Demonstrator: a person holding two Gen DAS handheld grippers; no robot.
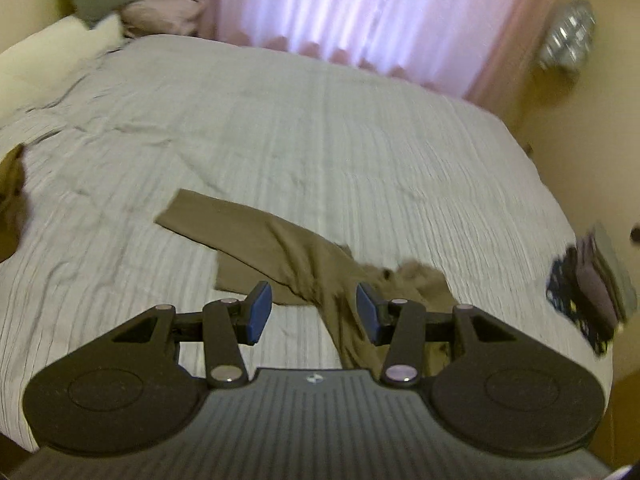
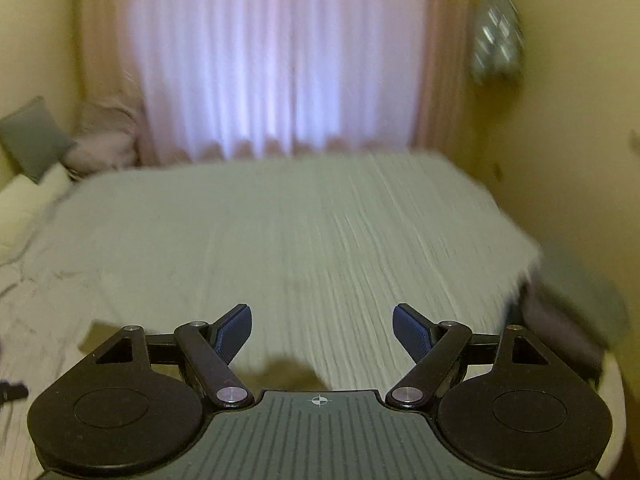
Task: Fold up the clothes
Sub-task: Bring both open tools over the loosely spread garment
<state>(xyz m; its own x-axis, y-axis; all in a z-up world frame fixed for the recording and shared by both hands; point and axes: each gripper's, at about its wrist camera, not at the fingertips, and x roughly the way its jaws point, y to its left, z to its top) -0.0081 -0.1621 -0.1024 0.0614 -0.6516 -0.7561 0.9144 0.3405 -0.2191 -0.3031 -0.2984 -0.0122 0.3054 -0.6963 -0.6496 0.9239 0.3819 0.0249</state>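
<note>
A wide bed point(image 1: 280, 120) under a pale ribbed cover fills the room — daylight glows through pink curtains point(image 2: 276, 60) behind it. Cream-yellow walls point(image 2: 560, 160) on either side, a shiny blurred ornament point(image 2: 496, 40) hanging on the right one. Pillows point(image 1: 60, 44) and a grey cushion point(image 2: 32, 140) sit at the left.

dim room, backlit curtain point(image 2: 276, 68) glowing; motion blur, perhaps strongest rightward.
</note>
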